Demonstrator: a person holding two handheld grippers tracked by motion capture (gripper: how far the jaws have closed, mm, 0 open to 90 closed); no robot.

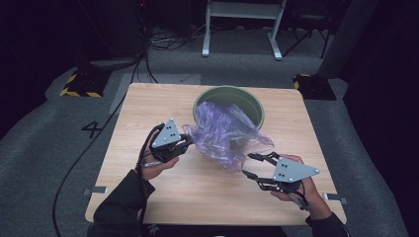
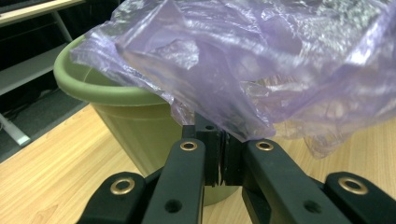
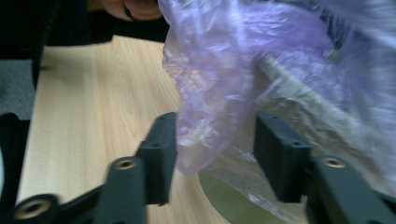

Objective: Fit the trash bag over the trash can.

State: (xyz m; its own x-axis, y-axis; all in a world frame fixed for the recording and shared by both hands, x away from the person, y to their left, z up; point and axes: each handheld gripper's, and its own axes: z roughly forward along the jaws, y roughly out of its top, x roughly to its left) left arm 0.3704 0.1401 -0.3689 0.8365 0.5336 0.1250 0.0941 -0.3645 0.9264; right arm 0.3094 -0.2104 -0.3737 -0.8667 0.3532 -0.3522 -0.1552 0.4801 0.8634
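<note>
Toward the far edge of the table (image 1: 148,103), about mid-width, sits a green bin (image 1: 249,101) with a purple plastic bag (image 1: 222,133) draped over its near rim and spilling toward the person. Step in hand, by my read: lining the bin with the bag, at the stage of opening and spreading its mouth.

Left gripper (image 1: 184,146) is clamped tight on the bag's edge at the bin's near-left side; in the left gripper view the pads (image 2: 212,154) sit closed with film pinched between them. Right gripper (image 1: 251,165) hovers near the table's near-right part, jaws partly apart, with a loose fold of the bag (image 3: 210,93) hanging between them; the pads don't seem to press it, so no grip there.

Next move likely calls for the right gripper to close on that hanging fold, then both hands to pull apart and lift so the mouth stretches over the rim (image 2: 93,88). Film is thin and slippery; the grip needs a real bite of it.
</note>
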